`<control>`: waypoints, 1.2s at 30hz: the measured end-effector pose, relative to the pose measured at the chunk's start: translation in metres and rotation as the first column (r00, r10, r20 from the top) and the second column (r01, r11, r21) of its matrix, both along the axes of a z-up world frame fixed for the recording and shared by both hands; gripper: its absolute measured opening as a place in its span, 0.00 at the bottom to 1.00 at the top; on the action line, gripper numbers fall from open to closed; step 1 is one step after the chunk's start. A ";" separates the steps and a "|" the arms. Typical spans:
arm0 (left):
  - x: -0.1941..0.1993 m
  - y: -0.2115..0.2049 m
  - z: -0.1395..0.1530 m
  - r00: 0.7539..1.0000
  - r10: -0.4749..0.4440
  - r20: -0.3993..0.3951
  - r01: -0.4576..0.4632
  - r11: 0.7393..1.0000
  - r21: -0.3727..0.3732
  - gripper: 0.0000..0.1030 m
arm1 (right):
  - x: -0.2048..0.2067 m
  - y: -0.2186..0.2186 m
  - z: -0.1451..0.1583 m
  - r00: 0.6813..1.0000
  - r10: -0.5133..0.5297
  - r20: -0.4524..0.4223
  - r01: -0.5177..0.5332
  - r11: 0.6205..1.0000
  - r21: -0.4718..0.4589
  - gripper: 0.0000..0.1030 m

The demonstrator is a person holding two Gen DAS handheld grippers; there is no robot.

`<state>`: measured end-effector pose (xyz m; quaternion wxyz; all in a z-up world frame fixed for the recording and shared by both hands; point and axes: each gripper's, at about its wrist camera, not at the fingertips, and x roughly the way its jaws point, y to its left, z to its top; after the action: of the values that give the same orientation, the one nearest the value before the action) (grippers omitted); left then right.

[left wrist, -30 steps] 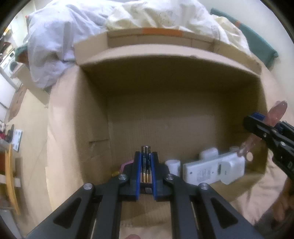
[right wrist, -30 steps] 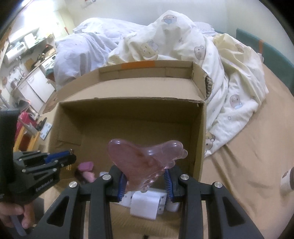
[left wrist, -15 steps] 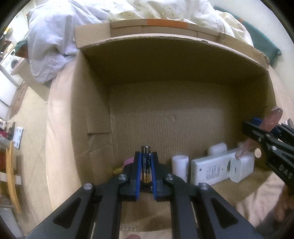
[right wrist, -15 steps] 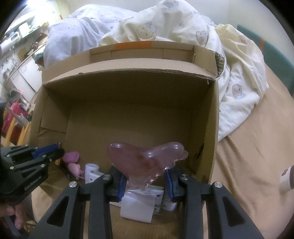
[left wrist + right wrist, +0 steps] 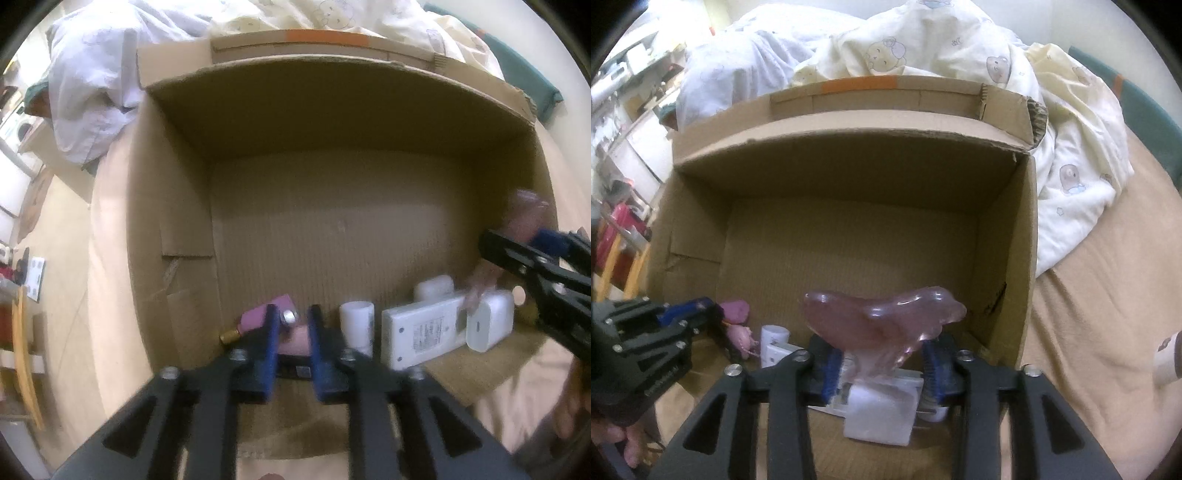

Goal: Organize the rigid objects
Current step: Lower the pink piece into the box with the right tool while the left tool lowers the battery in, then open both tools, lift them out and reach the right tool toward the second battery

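Note:
An open cardboard box (image 5: 170, 221) (image 5: 1027, 240) lies on the bed. My left gripper (image 5: 292, 314) (image 5: 690, 314) hangs over its near left corner with its jaws opening. The battery (image 5: 288, 316) shows only its silver tip low between the fingers, and the pads no longer press on it. My right gripper (image 5: 881, 354) (image 5: 524, 243) is over the near right corner, also opening. The translucent pink heart-shaped piece (image 5: 882, 325) sits blurred between its pads, which stand off from it. Below lie a white remote (image 5: 421, 336) and a white charger block (image 5: 489, 325) (image 5: 882, 417).
Along the box's near wall stand a white cylinder (image 5: 356, 321) and a pink bottle with a gold cap (image 5: 258, 319). Rumpled duvets (image 5: 1071, 129) lie behind the box and tan sheet (image 5: 1089, 314) to its right. The floor and a wooden chair (image 5: 22, 350) are at the left.
Both grippers have sunk toward the box floor. The left jaws have parted and let the battery drop. The right jaws have widened off the pink piece.

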<state>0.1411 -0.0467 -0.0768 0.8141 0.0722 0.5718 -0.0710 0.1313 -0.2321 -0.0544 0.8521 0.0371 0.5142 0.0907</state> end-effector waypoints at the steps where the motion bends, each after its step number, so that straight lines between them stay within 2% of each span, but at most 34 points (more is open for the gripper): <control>1: 0.000 -0.001 0.001 1.000 -0.003 0.003 0.003 1.000 -0.002 0.41 | -0.001 -0.001 0.003 1.000 -0.004 0.013 0.004 1.000 0.013 0.65; 2: 0.001 -0.002 0.002 1.000 -0.004 0.005 0.005 1.000 -0.003 0.54 | -0.001 -0.002 0.005 1.000 -0.008 0.027 0.008 1.000 0.021 0.68; 3: 0.001 -0.002 0.004 1.000 -0.001 0.011 0.001 1.000 -0.007 0.76 | -0.002 -0.002 0.009 0.999 -0.011 0.045 0.010 0.999 0.030 0.70; 4: 0.001 -0.002 0.006 1.000 0.001 0.018 -0.001 1.000 -0.013 0.82 | -0.002 -0.003 0.011 0.999 -0.013 0.051 0.011 0.999 0.034 0.71; 8: 0.002 -0.005 0.007 1.000 -0.005 0.027 0.005 1.000 -0.004 0.83 | -0.001 -0.005 0.014 0.998 -0.022 0.058 0.018 0.997 0.070 0.73; 24: -0.002 -0.003 0.010 1.000 0.016 0.018 -0.015 1.000 -0.012 0.83 | -0.001 -0.004 0.013 0.998 -0.021 0.051 0.018 0.998 0.053 0.73; 29: -0.007 0.004 0.028 0.999 0.027 0.039 -0.024 0.998 -0.057 0.83 | -0.002 -0.006 0.019 0.998 -0.032 0.057 0.028 0.997 0.073 0.73; 36: -0.023 0.020 0.058 0.996 0.047 0.076 -0.043 0.998 -0.044 0.83 | -0.018 -0.020 0.043 0.992 -0.063 0.107 0.052 0.994 0.096 0.73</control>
<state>0.1180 -0.0267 -0.0186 0.8381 0.0446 0.5401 -0.0621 0.1138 -0.2521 -0.0110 0.8786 0.0866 0.4605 0.0918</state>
